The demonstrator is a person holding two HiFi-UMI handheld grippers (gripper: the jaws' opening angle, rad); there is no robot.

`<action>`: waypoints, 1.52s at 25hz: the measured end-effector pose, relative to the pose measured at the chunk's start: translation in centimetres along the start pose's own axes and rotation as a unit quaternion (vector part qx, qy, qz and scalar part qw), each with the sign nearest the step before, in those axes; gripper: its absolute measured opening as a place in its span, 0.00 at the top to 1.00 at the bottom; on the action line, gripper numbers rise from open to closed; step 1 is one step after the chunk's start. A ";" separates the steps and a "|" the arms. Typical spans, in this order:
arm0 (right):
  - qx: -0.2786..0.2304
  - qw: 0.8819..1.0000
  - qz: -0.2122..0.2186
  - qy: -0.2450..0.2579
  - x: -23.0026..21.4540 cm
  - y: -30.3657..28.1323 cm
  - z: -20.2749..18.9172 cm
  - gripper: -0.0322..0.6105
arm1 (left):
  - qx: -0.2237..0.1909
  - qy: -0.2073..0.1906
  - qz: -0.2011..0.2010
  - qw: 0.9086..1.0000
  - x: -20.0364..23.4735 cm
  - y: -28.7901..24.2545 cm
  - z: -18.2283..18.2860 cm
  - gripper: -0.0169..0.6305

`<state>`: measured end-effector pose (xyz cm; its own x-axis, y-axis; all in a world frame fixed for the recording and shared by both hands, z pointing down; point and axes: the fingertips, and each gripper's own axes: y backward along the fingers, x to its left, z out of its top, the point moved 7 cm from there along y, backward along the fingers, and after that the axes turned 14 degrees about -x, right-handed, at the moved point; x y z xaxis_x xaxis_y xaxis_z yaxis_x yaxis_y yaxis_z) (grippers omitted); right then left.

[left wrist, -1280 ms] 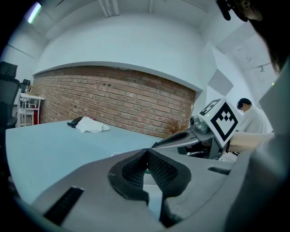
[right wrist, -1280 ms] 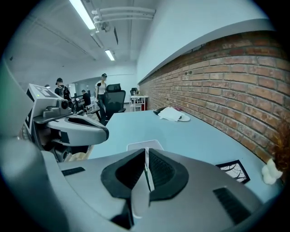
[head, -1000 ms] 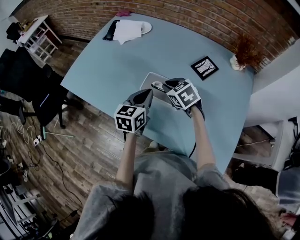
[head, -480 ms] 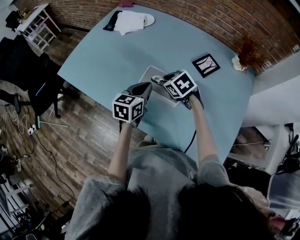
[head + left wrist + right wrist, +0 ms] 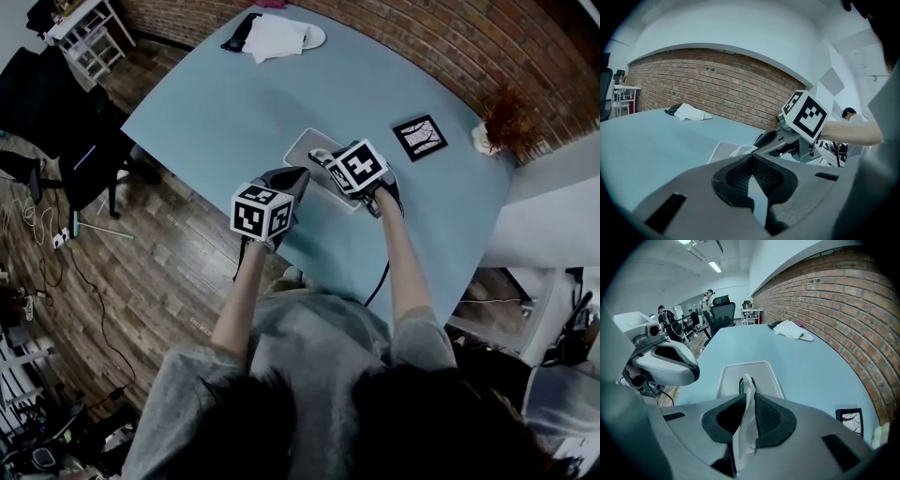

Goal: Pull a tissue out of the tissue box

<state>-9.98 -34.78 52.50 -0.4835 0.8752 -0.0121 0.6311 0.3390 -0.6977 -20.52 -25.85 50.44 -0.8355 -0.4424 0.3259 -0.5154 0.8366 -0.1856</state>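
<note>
Right gripper (image 5: 749, 398) pinched a white tissue (image 5: 744, 437) rising from the tissue box (image 5: 766, 378); left gripper (image 5: 752, 159), jaws pressed together and empty, hovered nearby.

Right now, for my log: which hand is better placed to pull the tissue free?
Right. The right tongs are shut on the tissue rising from the box; the left tongs are shut on nothing, beside the box.
</note>
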 end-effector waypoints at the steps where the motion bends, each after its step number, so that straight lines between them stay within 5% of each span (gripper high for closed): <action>1: 0.005 1.000 -0.008 0.004 -0.1 -0.1 -0.1 0.88 | -0.001 0.000 0.001 1.000 0.1 0.1 0.0 0.97; 6: 0.007 1.000 -0.006 0.012 -0.1 0.0 0.0 0.95 | -0.002 0.001 0.007 1.000 0.3 0.2 0.0 0.97; 38: -0.082 0.996 -0.022 0.020 0.7 5.1 2.9 0.95 | -0.031 -0.017 -0.022 0.999 -0.7 0.9 2.6 0.97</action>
<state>-8.87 -33.40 46.88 -0.4902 0.8704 0.0457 0.7025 0.4256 -0.5704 -20.88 -25.60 47.62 -0.8191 -0.4883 0.3009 -0.5392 0.8345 -0.1136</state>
